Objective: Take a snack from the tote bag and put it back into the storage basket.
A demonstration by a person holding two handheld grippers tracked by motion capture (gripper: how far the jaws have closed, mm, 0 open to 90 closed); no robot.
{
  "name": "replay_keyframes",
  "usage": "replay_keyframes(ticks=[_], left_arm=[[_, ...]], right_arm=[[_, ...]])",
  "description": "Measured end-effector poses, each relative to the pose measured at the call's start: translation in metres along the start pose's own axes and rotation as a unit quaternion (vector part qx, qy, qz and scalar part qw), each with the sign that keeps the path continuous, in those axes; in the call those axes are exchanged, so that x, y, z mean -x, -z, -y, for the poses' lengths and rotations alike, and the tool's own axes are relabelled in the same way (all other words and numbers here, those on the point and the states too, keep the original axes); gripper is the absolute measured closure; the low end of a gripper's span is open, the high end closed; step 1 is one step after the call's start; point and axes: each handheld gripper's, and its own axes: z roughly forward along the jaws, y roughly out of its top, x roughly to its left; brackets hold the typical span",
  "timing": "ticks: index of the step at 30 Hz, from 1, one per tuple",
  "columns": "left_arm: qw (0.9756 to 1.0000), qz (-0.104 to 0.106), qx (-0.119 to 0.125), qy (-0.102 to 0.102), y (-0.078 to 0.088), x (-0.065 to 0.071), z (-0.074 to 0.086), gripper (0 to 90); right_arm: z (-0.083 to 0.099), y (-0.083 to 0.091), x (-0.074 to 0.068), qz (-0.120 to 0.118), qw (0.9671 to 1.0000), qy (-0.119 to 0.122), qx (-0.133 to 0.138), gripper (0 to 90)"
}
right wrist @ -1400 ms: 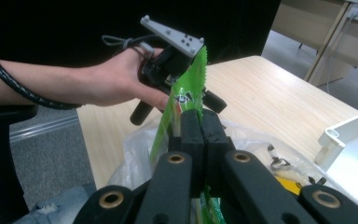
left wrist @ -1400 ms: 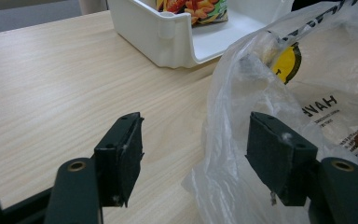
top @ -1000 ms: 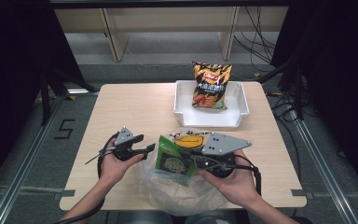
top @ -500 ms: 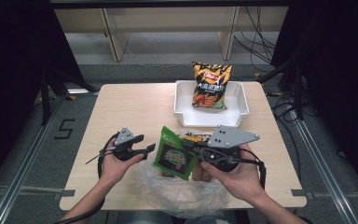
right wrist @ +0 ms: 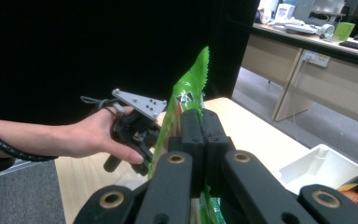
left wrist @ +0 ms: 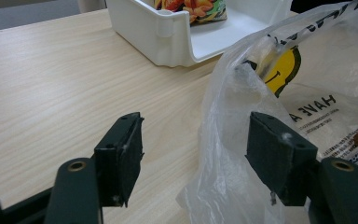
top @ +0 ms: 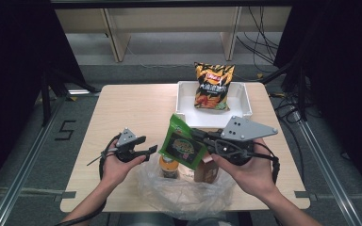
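right claw (top: 199,141) pinching the green snack packet (top: 184,145), up above the plastic bag (top: 188,190); left claw (top: 147,149) spread wide beside the bag on the counter (top: 136,108).

1. Left hand-held gripper (top: 143,145): black two-jaw frame, small grey three-cornered plate, black cable.
2. Right hand-held gripper (top: 188,137): black, brass-coloured pivot bushings, larger grey drilled plate.
3. Forearms bare, no sleeves.
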Motion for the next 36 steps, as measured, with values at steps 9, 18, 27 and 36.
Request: replay_keyframes(ticks=[9, 18, 27, 36], left_arm=[[1.0000, 0.000, 0.002, 0.001, 0.000, 0.000, 0.000, 35.5], [1.0000, -0.002, 0.001, 0.004, 0.001, 0.000, 0.000, 35.5], [1.0000, -0.003, 0.001, -0.001, 0.001, -0.001, 0.000, 35.5], [1.0000, -0.002, 0.003, 0.002, 0.002, -0.002, 0.000, 35.5]], right_arm=[[-0.010, 0.006, 0.010, 0.021, 0.9996, 0.001, 0.017, 90.0], [-0.021, 0.011, 0.025, 0.042, 0.9988, 0.003, 0.025, 90.0], [-0.028, 0.011, 0.033, 0.051, 0.9980, 0.001, 0.037, 90.0], [-0.035, 0.010, 0.039, 0.058, 0.9974, 0.001, 0.044, 90.0]])
